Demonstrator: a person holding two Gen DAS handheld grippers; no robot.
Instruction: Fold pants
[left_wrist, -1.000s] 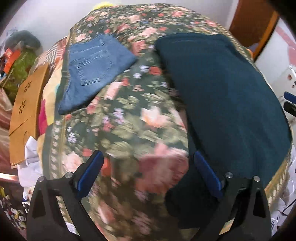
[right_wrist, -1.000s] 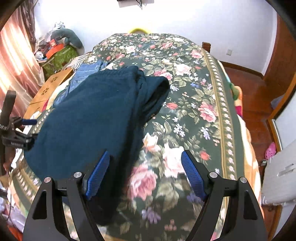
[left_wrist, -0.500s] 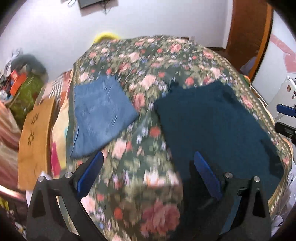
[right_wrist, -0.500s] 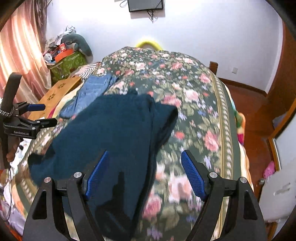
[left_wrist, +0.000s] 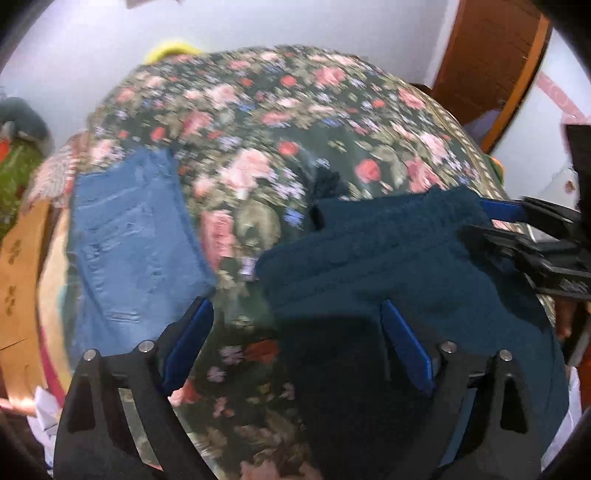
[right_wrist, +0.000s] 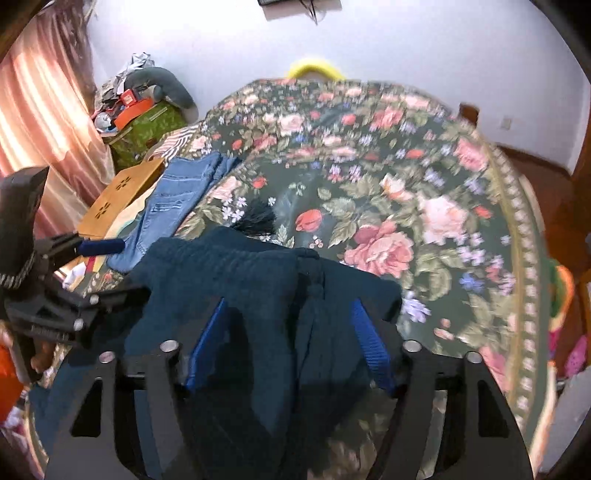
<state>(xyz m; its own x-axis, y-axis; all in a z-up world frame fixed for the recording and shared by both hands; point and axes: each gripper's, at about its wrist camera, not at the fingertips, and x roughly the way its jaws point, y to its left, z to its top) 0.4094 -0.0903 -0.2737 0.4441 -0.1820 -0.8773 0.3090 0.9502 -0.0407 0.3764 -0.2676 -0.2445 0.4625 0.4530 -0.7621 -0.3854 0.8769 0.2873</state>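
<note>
Dark teal pants (left_wrist: 388, 266) lie on the floral bedspread (left_wrist: 295, 110), reaching to its near edge. My left gripper (left_wrist: 295, 310) hovers over their left edge. Its jaws are closing, with the cloth's edge between them and the pads clear of it. In the right wrist view my right gripper (right_wrist: 289, 306) straddles a bunched fold of the pants (right_wrist: 258, 280). Its jaws are closing around that fold, and the pads do not visibly press on it. Each view shows the other gripper at the side: the right gripper (left_wrist: 491, 221) and the left gripper (right_wrist: 118, 269).
Folded blue jeans (left_wrist: 133, 243) lie at the bed's left side, next to a wooden board (right_wrist: 122, 192). A green box with clutter (right_wrist: 147, 122) and a pink curtain (right_wrist: 44, 122) stand beyond. A wooden door (left_wrist: 491, 55) is at the right.
Both grippers have drawn back toward the near end of the teal pants. The right jaws have narrowed around the cloth. The left jaws have narrowed slightly.
</note>
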